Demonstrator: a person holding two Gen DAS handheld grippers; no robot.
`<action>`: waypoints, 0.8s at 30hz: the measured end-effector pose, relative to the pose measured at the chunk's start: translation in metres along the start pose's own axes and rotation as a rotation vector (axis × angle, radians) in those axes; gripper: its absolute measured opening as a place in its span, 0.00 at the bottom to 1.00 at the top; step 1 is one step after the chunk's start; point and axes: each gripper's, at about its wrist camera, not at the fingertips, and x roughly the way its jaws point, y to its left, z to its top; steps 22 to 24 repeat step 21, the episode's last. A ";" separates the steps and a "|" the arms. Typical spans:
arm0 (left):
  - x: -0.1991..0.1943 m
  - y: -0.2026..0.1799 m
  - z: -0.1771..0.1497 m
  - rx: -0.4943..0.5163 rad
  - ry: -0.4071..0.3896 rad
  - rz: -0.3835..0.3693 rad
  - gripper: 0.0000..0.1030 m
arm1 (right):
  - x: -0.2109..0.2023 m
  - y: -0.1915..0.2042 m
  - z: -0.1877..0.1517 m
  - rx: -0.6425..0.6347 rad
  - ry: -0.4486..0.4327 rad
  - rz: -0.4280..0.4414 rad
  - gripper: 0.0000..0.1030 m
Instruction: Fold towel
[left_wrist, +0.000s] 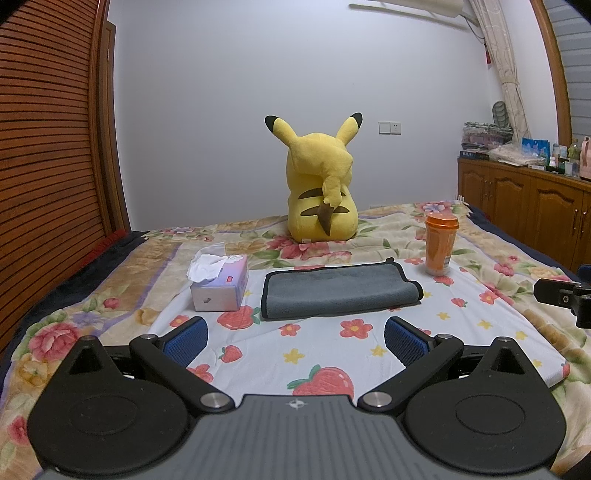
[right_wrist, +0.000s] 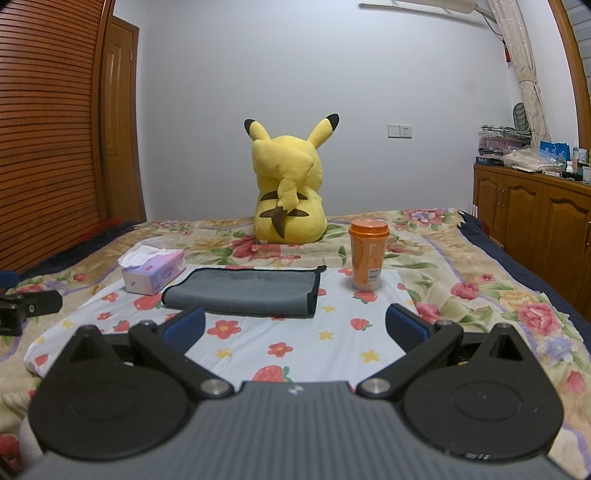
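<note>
A grey towel with a black hem (left_wrist: 338, 291) lies folded flat on a white strawberry-print cloth (left_wrist: 325, 354) on the bed. It also shows in the right wrist view (right_wrist: 245, 291). My left gripper (left_wrist: 295, 341) is open and empty, held a little short of the towel's near edge. My right gripper (right_wrist: 295, 326) is open and empty, also short of the towel, which lies ahead and to its left. Part of the right gripper (left_wrist: 565, 297) shows at the right edge of the left wrist view, and part of the left gripper (right_wrist: 26, 310) at the left edge of the right wrist view.
A tissue box (left_wrist: 219, 282) stands just left of the towel, an orange cup with a lid (left_wrist: 439, 245) just right of it. A yellow Pikachu plush (left_wrist: 321, 188) sits behind. A wooden cabinet (left_wrist: 524, 206) stands on the right, a slatted wardrobe (left_wrist: 48, 147) on the left.
</note>
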 end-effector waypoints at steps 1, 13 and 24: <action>0.000 0.000 0.000 0.000 0.000 0.000 1.00 | 0.000 0.000 0.000 0.000 0.000 0.000 1.00; 0.000 0.000 0.000 0.001 0.001 -0.001 1.00 | 0.000 0.000 0.000 0.000 0.000 0.001 1.00; 0.000 0.003 -0.002 0.002 0.002 -0.001 1.00 | 0.000 0.000 0.000 0.000 0.000 0.001 1.00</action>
